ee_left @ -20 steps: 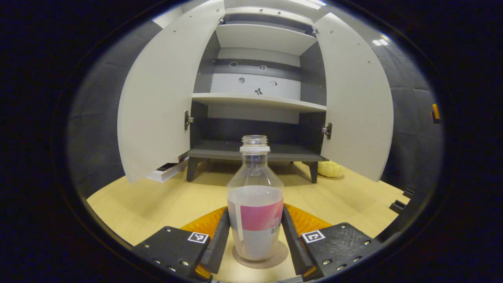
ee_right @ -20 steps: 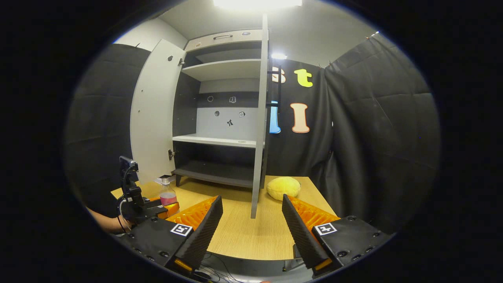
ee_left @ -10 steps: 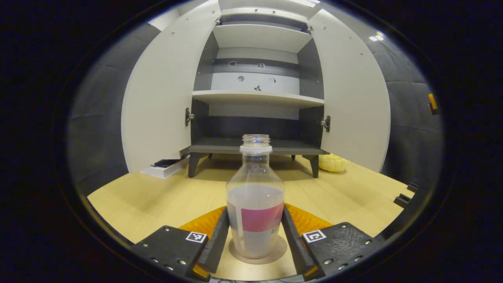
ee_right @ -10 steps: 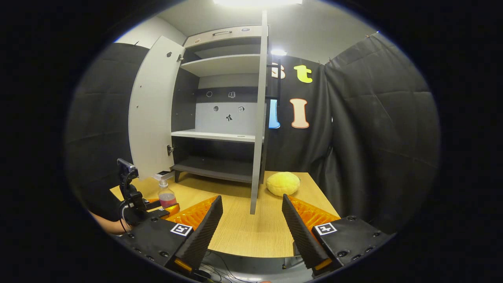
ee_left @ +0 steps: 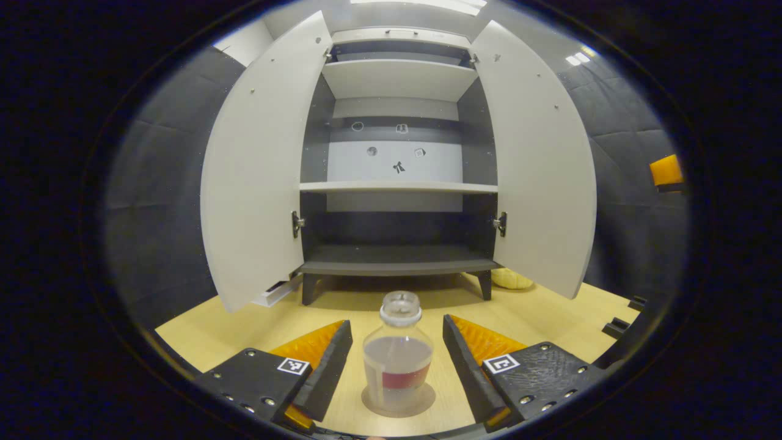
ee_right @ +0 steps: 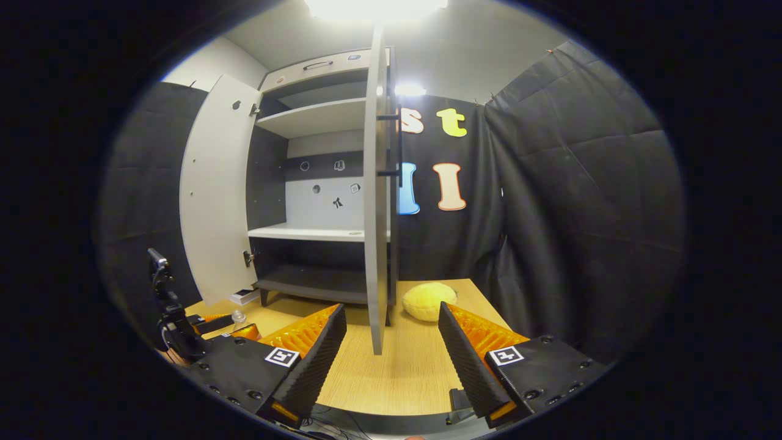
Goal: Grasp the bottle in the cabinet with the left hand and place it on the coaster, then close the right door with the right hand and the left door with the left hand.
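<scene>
Bottle (ee_left: pixel 398 357) stands freed on the coaster (ee_left: pixel 398 401) as the left tongs (ee_left: pixel 397 357) spread and back off, right tongs (ee_right: pixel 391 342) apart, both doors open.

My left tool (ee_left: pixel 397 366) and right tool (ee_right: pixel 391 360) have black screwed mounts with square black-and-white marker tags.

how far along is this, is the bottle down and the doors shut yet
Done: the bottle stands on the coaster, and the open left gripper no longer touches it. In hand: the open right gripper faces the right door. Left: both doors, the left door included, are open.
</scene>
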Demonstrator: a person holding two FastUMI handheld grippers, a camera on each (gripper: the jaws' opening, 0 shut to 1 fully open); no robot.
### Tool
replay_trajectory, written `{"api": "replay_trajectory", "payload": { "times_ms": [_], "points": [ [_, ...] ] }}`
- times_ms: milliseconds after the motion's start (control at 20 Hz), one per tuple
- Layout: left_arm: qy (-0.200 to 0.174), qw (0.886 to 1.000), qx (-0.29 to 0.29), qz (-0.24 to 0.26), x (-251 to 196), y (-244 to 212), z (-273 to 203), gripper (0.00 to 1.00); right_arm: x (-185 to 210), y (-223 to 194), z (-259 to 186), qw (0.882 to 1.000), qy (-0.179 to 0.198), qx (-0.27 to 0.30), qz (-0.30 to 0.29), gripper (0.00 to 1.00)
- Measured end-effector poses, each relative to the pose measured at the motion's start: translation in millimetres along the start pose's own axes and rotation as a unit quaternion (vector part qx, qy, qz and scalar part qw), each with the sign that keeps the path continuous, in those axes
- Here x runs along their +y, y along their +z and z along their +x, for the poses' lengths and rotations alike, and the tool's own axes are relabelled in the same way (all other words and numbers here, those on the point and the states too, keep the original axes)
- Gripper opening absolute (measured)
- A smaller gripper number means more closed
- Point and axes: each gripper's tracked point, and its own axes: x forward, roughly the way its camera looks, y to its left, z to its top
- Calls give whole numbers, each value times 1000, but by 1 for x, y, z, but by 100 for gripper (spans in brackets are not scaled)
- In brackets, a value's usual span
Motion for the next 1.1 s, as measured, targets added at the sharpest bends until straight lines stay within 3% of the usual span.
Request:
{"api": "replay_trajectory", "payload": {
  "times_ms": [300,600,850,900,1000,1050,1100],
  "points": [
    [23,998,-48,15,12,79,-28,87,-39,60,31,997,-32,-54,39,96],
    [53,996,-67,21,40,114,-69,87,-76,124,69,989,-91,-105,56,96],
    [91,994,-67,8,98,132,-83,87,-70,165,96,982,-119,-137,55,96],
    [99,993,-68,10,112,136,-84,87,-64,168,99,982,-121,-138,50,92],
    [114,991,-73,15,138,144,-88,87,-56,175,103,981,-131,-139,36,96],
    [122,990,-74,19,151,147,-87,87,-55,176,104,979,-142,-141,23,91],
    [127,989,-77,22,163,150,-88,87,-55,180,102,978,-148,-147,13,95]
  ]
}}
